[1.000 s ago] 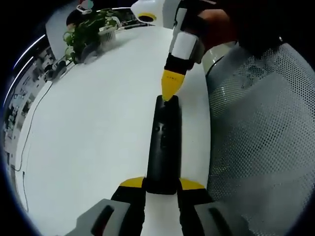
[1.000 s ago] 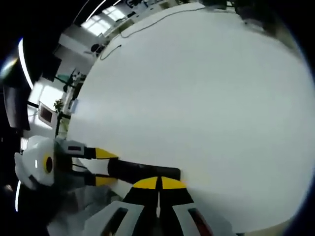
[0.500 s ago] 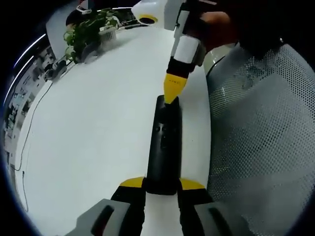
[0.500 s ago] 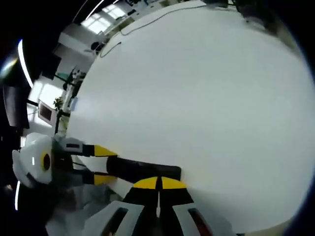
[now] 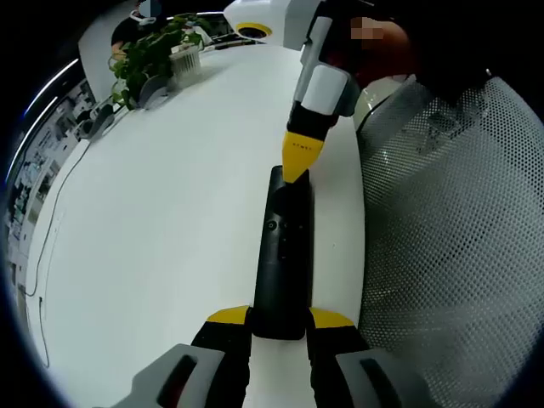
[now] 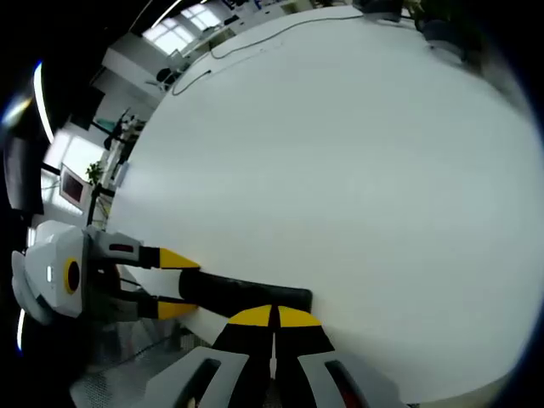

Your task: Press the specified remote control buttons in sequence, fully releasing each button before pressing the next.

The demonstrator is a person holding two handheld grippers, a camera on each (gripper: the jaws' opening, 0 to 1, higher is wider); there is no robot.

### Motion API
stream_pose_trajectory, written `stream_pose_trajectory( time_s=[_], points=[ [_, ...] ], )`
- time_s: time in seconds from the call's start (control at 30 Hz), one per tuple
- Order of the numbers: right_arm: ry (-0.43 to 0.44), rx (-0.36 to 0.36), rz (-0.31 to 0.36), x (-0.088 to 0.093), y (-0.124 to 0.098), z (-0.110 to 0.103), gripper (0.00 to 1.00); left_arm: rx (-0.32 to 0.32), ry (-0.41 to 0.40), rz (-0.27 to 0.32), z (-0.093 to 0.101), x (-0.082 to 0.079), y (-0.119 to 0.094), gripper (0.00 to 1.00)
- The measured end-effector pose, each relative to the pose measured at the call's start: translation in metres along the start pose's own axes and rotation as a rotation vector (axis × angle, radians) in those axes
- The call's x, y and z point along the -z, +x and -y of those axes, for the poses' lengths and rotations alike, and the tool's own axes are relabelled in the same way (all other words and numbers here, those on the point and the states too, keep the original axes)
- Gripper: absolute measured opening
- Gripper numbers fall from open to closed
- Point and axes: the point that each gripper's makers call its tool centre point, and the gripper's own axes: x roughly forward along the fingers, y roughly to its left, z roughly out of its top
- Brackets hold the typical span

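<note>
White worktop (image 5: 161, 221), mesh chair (image 5: 450, 229) beyond its near edge. Black remote control (image 5: 283, 255) lies along that edge, its near end clamped between the left gripper (image 5: 280, 318) jaws. Right gripper (image 5: 297, 161), jaws closed together on nothing, rests its tips on the remote's far end. Risk: an off-centre press could pivot the remote off the edge or catch a neighbouring button
</note>
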Motion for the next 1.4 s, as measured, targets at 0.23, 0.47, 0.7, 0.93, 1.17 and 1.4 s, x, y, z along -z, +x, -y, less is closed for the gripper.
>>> stream_pose_trajectory(
  time_s=[0.23,0.47,0.7,0.93,1.17,1.4],
  points=[
    [0.023,-0.017,-0.012,0.000,-0.001,-0.001,0.00,-0.006,-0.010,0.009,0.000,-0.001,0.000,0.25],
    [-0.004,-0.047,-0.006,-0.001,0.000,-0.010,0.00,-0.002,0.006,0.023,0.000,-0.001,-0.001,0.25],
    [0.010,-0.055,-0.012,0.000,0.001,-0.010,0.00,0.004,0.021,0.024,0.002,-0.002,0.000,0.25],
    [0.015,-0.059,-0.017,0.002,0.001,-0.011,0.00,0.020,0.039,0.026,0.005,-0.002,0.001,0.24],
    [0.025,-0.056,-0.029,0.004,0.002,-0.008,0.00,0.030,0.046,0.028,0.007,-0.003,0.001,0.24],
    [0.025,-0.048,-0.032,0.006,0.002,-0.009,0.00,0.025,0.033,0.030,0.007,-0.003,0.001,0.25]
  ],
)
